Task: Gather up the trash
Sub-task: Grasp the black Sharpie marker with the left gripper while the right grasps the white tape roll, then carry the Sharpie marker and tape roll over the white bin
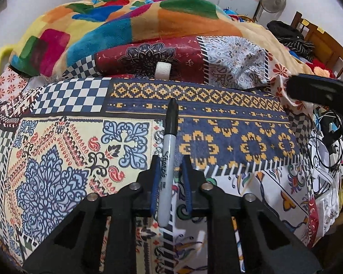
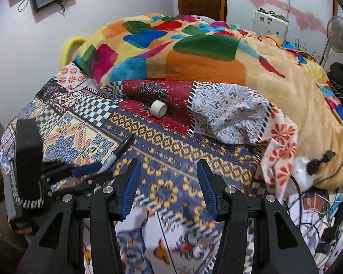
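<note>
the right gripper (image 2: 169, 162) is hovering with jaws spread over the patterned sheet (image 2: 194, 146); the left gripper (image 2: 89, 169) is holding a marker (image 2: 121, 148); a tape roll (image 2: 158, 109) is lying beyond.

marker (image 1: 169, 157): grey, black cap | bedsheet (image 1: 228, 123): blue-yellow patchwork | blanket (image 2: 194, 52): multicolour blocks

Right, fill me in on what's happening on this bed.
A person is working over the patterned bedspread with a handheld claw in each hand. The left claw has a black-capped Sharpie marker between its fingers, though the jaws do not look fully clamped on it. The right claw hangs open and empty nearby. A white tape roll lies further up the bed, untouched.
</note>
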A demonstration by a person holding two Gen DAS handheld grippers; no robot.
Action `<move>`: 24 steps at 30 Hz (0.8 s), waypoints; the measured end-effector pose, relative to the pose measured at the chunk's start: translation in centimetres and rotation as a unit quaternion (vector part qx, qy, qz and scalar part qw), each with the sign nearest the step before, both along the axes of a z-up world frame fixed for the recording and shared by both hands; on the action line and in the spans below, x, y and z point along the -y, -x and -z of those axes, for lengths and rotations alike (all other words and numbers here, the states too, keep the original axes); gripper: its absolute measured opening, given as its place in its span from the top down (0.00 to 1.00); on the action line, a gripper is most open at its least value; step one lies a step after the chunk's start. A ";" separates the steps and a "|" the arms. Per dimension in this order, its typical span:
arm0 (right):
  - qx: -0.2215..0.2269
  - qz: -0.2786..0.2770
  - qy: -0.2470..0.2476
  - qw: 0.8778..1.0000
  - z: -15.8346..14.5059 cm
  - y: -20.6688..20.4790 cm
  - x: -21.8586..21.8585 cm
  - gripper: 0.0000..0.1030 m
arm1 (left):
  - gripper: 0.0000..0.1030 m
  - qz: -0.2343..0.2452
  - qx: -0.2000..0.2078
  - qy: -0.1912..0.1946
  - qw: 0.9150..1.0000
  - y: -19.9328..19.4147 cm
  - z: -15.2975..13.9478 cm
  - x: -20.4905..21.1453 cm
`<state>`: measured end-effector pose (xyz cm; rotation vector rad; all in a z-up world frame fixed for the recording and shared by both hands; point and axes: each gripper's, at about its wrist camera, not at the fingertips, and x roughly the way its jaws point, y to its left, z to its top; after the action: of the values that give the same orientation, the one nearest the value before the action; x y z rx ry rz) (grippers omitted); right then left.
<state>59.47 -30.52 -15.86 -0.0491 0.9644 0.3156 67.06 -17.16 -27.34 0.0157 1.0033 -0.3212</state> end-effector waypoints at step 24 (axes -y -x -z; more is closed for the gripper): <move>-0.096 0.120 0.026 0.988 9.6 -15.1 -8.6 0.55 | 0.91 -0.141 0.094 0.030 0.985 4.4 -2.7 -13.5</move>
<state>74.54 -21.90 -25.43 0.0500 1.1568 0.0733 62.69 -3.61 -24.61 -0.1486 0.7951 -0.0874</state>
